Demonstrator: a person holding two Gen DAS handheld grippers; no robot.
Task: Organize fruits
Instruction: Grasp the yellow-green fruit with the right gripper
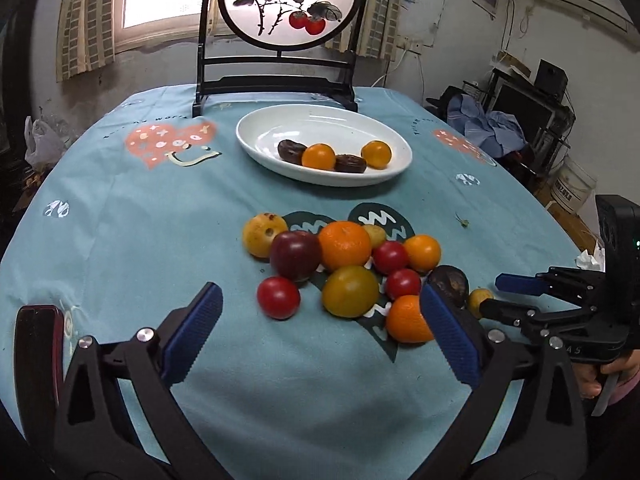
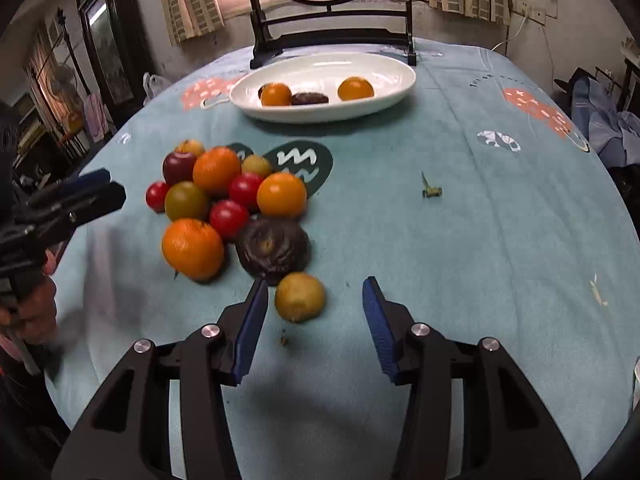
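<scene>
A pile of fruit lies mid-table: oranges (image 1: pixel 345 245), red tomatoes (image 1: pixel 278 297), a dark plum (image 1: pixel 295 255), a green-yellow fruit (image 1: pixel 350 290) and a dark wrinkled fruit (image 2: pixel 273 249). A white oval plate (image 1: pixel 256 128) behind it holds two orange fruits and two dark ones. My left gripper (image 1: pixel 320 300) is open, just short of the pile. My right gripper (image 2: pixel 316 292) is open, with a small yellow fruit (image 2: pixel 300 297) between its fingertips, untouched. The right gripper also shows in the left wrist view (image 1: pixel 492 294).
A blue patterned tablecloth (image 1: pixel 120 216) covers the table. A dark wooden stand with a round painted screen (image 1: pixel 288 4) stands behind the plate. A small green stem (image 2: pixel 431 190) lies right of the pile. A dark red object (image 1: pixel 38 344) sits at the left edge.
</scene>
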